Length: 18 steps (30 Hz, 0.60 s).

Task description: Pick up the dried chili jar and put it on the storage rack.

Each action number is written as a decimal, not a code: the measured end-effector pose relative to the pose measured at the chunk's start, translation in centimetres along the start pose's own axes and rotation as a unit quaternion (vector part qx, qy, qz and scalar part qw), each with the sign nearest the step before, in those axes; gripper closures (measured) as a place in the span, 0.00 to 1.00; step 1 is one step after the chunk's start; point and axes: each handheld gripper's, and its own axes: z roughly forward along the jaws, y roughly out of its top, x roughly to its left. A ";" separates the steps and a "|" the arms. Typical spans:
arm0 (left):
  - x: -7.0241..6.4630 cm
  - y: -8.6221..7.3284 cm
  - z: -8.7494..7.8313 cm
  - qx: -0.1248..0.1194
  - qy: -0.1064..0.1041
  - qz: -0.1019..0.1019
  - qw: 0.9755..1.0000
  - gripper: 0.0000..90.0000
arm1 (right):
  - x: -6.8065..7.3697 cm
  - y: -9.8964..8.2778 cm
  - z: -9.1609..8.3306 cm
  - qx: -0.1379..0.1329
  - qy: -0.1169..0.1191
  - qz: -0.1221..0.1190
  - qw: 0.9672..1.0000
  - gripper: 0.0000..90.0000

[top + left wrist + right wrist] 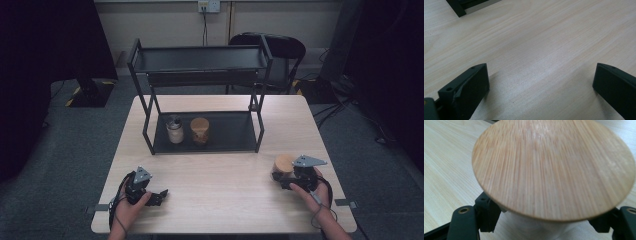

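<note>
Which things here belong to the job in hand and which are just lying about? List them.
In hand: jar with bamboo lid, clamped in the right gripper; black rack, where two jars already stand.

Lying about: left gripper, open on the bare table; chair behind.

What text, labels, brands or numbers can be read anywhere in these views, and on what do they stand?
None can be read.
Wooden-lidded jar in the right gripper: plain lid, no print visible.
Two jars on the rack's lower shelf, metal-capped jar and brown jar: too small to tell whether they carry labels.
Wall socket: no legible marking.
</note>
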 end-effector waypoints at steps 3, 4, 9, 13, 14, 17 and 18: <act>0.0 0.0 0.0 0.000 0.000 0.000 1.000 0.00 | 0.0 0.0 0.0 0.000 0.004 0.001 1.000 0.28; 0.0 0.0 0.0 0.000 0.000 0.000 1.000 0.00 | 0.0 0.1 0.0 0.001 0.005 0.001 1.000 0.28; 0.0 0.0 0.0 0.000 0.000 0.000 1.000 0.00 | 0.2 0.3 0.0 0.003 0.011 -0.004 1.000 0.28; 0.0 0.0 0.0 0.000 0.000 0.000 1.000 0.00 | 0.4 0.6 0.1 0.002 0.013 -0.006 1.000 0.28; 0.0 0.0 0.0 0.000 0.000 0.000 1.000 0.00 | 0.5 0.7 0.2 0.001 0.014 -0.007 1.000 0.28; 0.0 0.0 0.0 0.000 0.000 0.000 1.000 0.00 | 0.5 1.1 0.2 0.000 0.015 -0.006 1.000 0.28; 0.0 0.0 0.0 0.000 0.000 0.000 1.000 0.00 | 0.6 1.3 0.3 0.000 0.013 -0.009 1.000 0.28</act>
